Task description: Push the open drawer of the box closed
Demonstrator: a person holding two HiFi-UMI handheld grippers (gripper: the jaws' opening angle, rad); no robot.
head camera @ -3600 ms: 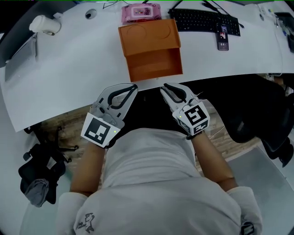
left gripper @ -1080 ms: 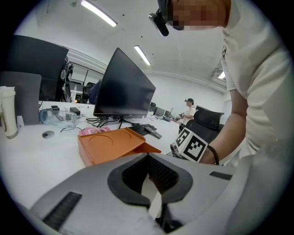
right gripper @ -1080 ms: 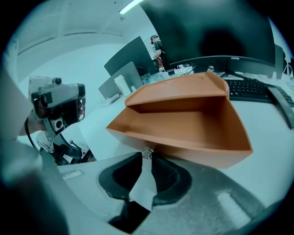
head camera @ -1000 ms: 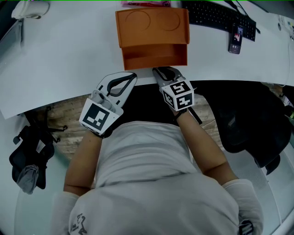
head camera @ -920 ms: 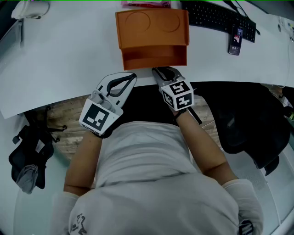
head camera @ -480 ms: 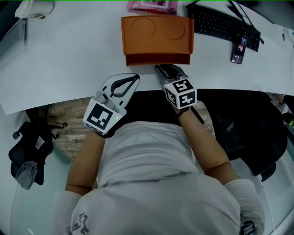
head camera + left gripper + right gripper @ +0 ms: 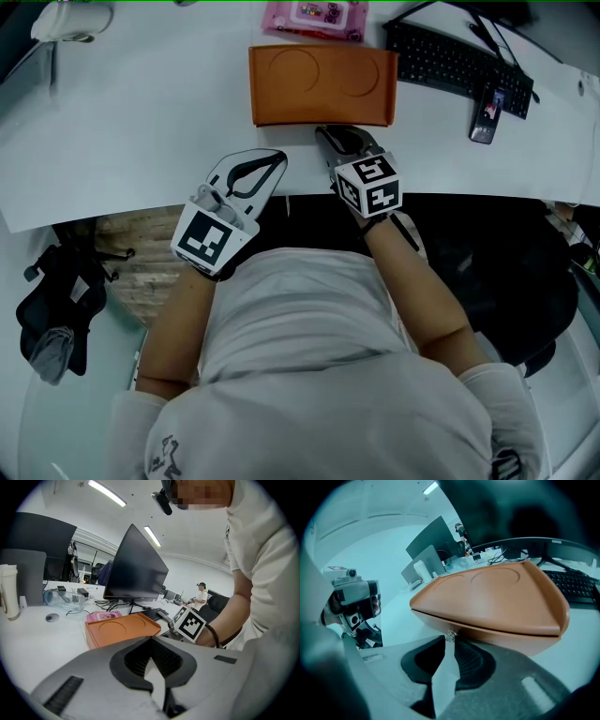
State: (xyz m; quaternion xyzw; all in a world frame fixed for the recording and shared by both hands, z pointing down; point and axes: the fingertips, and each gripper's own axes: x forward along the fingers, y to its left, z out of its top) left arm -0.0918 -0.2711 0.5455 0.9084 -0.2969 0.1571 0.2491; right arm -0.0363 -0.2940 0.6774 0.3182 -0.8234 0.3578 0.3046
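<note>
At the near edge of the counter [image 7: 141, 122], the right hand-held gripper [image 7: 325, 132] is pressing its tips against the front of the orange box [image 7: 322, 73]. Its jaws are lying together with nothing between them, the tips meeting the drawer [image 7: 501, 638] just under a small knob [image 7: 450, 635].

A second ago the drawer was standing well out toward the person with its cavity showing. Half a second ago only a narrow lip was protruding. Now no cavity is showing from above and the front is sitting in line with the box body. The push is therefore judged finished or nearly so, although a thin seam is still running under the lid in the right gripper view.

The left hand-held gripper [image 7: 278, 157] is hovering over the counter edge, to the left of the box and apart from it, closed and empty.

The box is lying with its long axis running left to right, roughly parallel to the counter edge. The drawer front is facing the person, so the drawer is travelling along the short axis, away from the person.
</note>
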